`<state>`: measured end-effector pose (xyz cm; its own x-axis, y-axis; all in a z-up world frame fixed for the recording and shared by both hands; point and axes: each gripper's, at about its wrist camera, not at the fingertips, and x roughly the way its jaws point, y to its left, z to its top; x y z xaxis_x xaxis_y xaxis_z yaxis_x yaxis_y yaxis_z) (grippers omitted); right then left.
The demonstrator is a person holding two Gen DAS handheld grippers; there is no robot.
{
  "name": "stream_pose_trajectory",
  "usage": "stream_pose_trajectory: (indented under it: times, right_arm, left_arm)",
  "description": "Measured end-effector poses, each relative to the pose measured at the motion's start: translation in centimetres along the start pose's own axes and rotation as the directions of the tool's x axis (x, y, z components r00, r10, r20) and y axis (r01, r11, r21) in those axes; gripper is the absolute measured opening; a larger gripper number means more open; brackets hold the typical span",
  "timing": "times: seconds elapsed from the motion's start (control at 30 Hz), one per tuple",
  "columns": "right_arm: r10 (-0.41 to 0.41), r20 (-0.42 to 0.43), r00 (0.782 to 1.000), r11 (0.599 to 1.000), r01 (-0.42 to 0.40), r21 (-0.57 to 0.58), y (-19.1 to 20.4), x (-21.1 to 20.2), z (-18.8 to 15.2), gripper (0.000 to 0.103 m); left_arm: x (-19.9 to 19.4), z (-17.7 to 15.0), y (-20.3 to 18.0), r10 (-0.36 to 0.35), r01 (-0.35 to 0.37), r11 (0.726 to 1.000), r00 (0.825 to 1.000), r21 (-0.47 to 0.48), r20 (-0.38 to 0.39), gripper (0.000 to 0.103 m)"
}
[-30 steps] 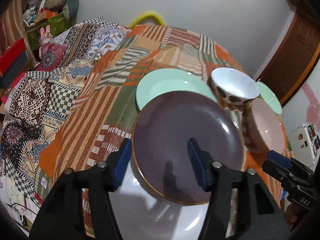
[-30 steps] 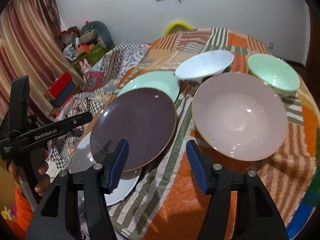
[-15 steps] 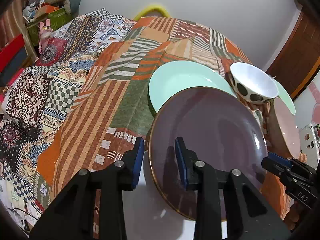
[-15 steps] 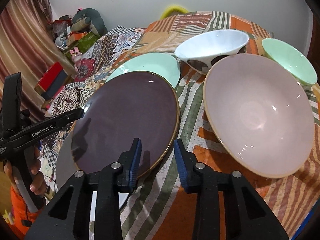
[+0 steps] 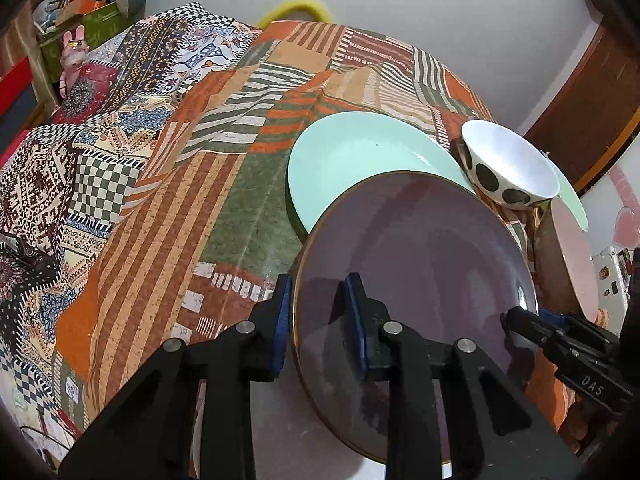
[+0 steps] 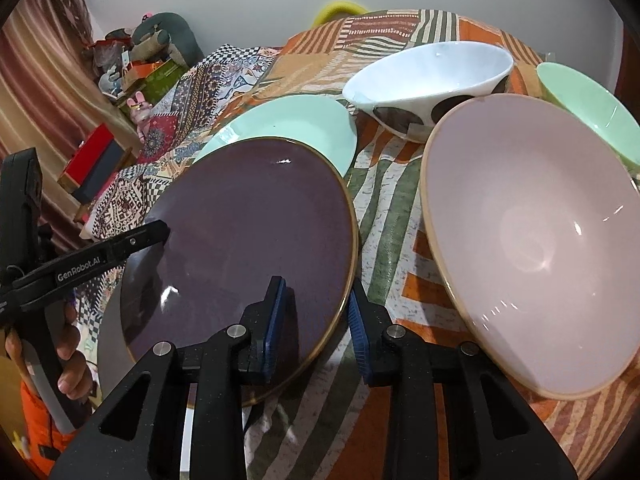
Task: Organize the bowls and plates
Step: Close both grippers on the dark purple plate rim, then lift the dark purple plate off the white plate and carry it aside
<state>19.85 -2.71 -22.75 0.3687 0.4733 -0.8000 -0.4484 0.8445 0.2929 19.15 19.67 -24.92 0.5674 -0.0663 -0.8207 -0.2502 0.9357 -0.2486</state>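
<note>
A dark purple plate (image 5: 420,272) (image 6: 248,232) with a gold rim lies on a pale grey plate (image 5: 280,420) (image 6: 110,340) at the near edge of the table. My left gripper (image 5: 318,320) straddles its left rim, one blue pad outside and one on the plate's face; its jaws are closing on that rim. My right gripper (image 6: 316,320) holds the opposite rim the same way. Behind the purple plate lie a mint plate (image 5: 360,152) (image 6: 288,120) and a white spotted bowl (image 5: 508,164) (image 6: 428,72).
A large pink bowl (image 6: 532,240) sits right of the purple plate, with a green bowl (image 6: 580,108) behind it. A patchwork cloth (image 5: 168,208) covers the table. A hand (image 6: 72,364) holds the left tool. Boxes and toys stand at the far left.
Both grippers came down and forward onto the purple plate's opposite rims, and their jaws narrowed from wide apart to clamping the rim.
</note>
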Motion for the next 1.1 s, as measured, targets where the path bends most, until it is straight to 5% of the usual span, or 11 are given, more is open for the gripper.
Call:
stream_pose_trajectory:
  times: [0.33,1.1]
  right_arm:
    - [-0.018,0.003,1.000,1.000,0.018,-0.015,0.6,-0.5,0.1,0.028]
    - [0.004,0.127,0.992,1.000,-0.002,-0.023,0.8,-7.1,-0.5,0.027]
  left_arm:
    - [-1.1,-0.6,-0.3,-0.002,0.002,1.000,1.000,0.002,-0.008,0.026]
    - [-10.1,-2.2,-4.8,-0.061,0.053,0.996,0.990,0.070,0.123,0.026]
